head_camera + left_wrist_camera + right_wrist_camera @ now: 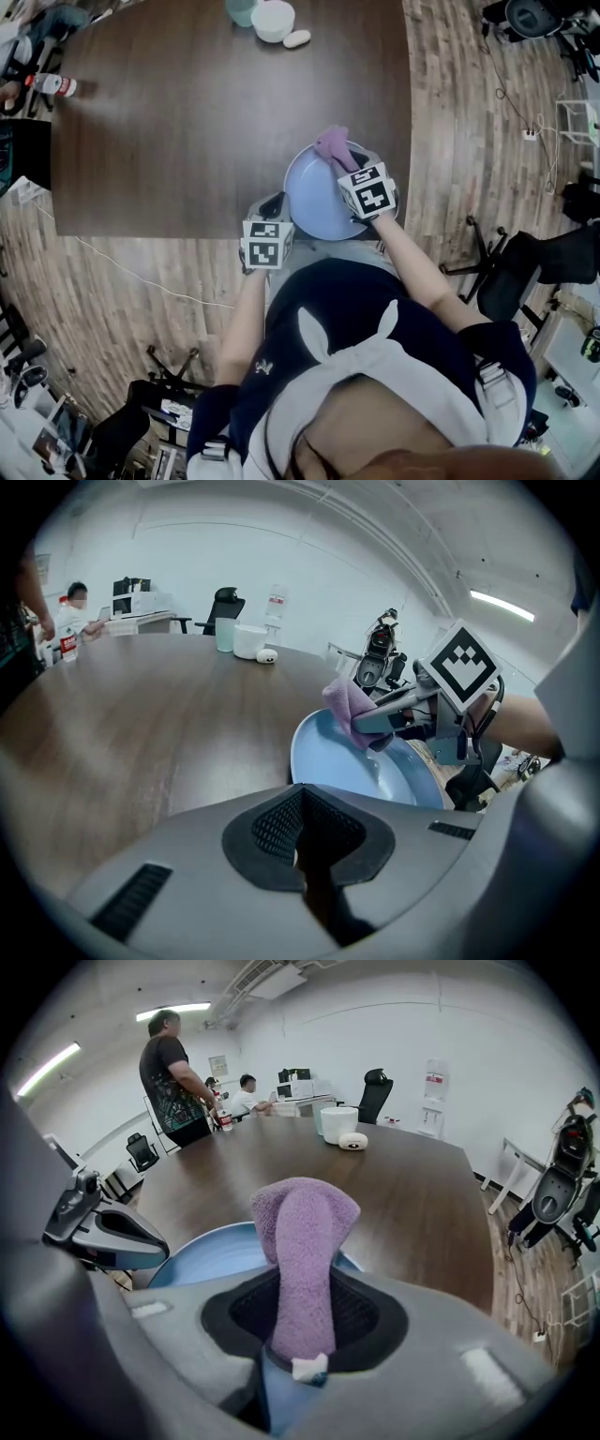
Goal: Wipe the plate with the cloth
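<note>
Your right gripper [342,161] pinches the purple cloth [332,142], which sticks out past its jaws over the blue plate [314,197] near the plate's 1 o'clock rim. Your left gripper [275,202] has its jaws pressed together on the plate's rim at 8 o'clock. The plate is at the brown table's [187,122] near edge, partly past it toward you.

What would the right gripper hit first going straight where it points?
The right gripper leads with its purple cloth, likely meeting the blue plate near its far rim, or the table just beyond; depth unclear.
</note>
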Available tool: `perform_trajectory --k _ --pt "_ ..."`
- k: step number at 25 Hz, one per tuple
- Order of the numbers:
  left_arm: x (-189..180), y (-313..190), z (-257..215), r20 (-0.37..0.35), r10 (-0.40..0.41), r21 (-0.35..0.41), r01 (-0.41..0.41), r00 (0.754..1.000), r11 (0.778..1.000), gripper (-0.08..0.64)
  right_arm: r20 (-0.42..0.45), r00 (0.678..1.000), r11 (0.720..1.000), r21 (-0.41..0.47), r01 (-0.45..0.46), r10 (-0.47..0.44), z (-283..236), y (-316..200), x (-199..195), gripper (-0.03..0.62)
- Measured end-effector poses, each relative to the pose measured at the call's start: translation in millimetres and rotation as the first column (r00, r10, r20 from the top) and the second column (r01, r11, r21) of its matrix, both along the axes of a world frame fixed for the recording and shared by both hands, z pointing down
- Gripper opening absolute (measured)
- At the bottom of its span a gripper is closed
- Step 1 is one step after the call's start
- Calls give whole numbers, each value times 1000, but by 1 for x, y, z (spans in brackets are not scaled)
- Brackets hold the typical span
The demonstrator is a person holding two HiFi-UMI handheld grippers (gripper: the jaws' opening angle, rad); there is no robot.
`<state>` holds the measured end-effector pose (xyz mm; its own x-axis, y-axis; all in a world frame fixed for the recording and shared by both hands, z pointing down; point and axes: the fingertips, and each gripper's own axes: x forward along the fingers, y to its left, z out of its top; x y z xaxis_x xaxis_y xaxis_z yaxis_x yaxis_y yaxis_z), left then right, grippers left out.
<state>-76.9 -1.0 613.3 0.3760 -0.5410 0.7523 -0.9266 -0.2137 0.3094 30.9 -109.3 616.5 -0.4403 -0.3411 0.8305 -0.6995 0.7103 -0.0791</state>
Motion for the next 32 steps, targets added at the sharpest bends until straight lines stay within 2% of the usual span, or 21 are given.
perform_trajectory --k 8,18,32 --pt "-1 -4 1 1 4 3 -4 1000 1000 6 -19 1000 1000 -7 2 -2 4 -3 -7 121" --pt "2 -2 1 -36 28 -9 -28 999 1000 6 -19 1000 1000 -6 1 -1 7 -5 -18 121" --pt "1 -3 3 -30 30 11 -30 999 999 6 1 999 999 -10 53 -53 7 2 -45 121"
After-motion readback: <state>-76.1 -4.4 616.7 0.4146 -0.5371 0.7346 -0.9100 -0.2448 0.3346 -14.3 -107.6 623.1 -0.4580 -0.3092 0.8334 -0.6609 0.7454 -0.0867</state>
